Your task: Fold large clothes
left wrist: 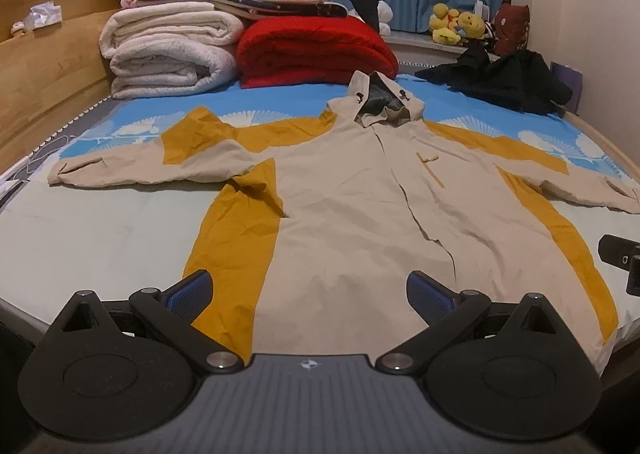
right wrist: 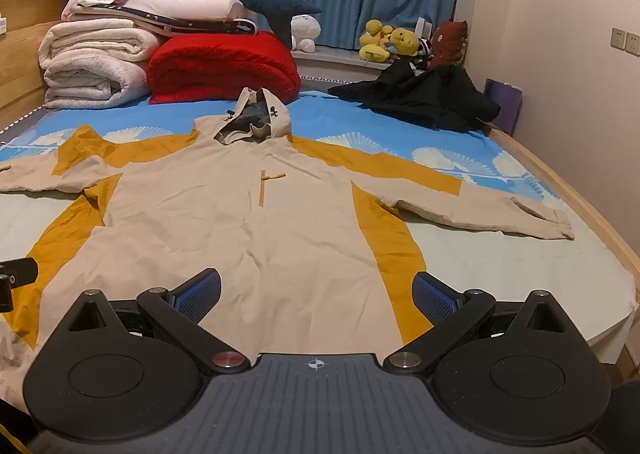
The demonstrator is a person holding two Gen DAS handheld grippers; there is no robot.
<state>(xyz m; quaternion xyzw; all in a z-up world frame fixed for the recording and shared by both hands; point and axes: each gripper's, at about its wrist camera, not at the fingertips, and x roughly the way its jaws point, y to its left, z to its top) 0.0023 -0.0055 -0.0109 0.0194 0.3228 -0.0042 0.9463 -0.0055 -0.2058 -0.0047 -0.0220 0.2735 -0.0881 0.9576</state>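
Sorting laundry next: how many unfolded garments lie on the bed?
2. The beige jacket lies spread flat mid-bed; a dark garment is crumpled at the far right corner. The stacked bedding may hide more.

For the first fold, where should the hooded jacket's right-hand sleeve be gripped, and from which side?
Probably at the cuff of the jacket, coming in from the open mattress beside it: the sleeve lies spread outward and flat, its end free. The right hand-held gripper is open and could carry it across the body.
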